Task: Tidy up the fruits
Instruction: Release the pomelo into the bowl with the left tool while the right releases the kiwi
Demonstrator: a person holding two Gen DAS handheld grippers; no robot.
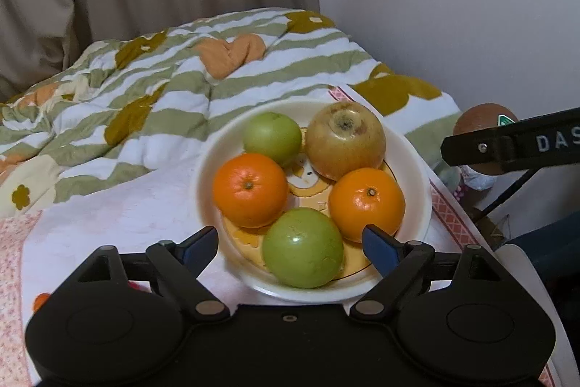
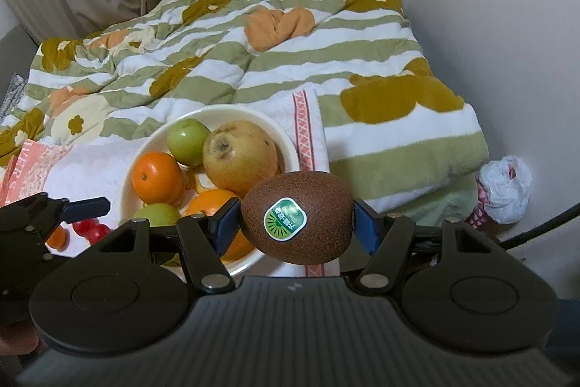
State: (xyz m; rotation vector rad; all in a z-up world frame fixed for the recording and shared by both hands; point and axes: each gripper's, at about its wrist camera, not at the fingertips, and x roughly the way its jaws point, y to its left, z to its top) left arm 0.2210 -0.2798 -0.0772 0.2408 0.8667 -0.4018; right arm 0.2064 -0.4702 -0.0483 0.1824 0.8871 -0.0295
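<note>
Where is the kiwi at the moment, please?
The kiwi is clamped in the right hand-held gripper, held at the right rim of the bowl, nearest the yellow apple.

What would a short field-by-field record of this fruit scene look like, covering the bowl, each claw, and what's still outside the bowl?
bowl: white, holds five fruits
contents: two oranges, two green fruits, one yellowish apple
right claw: shut on the kiwi, beside the bowl
left claw: open, empty, near green fruit between its fingers
outside bowl: small red fruits on the cloth
</note>
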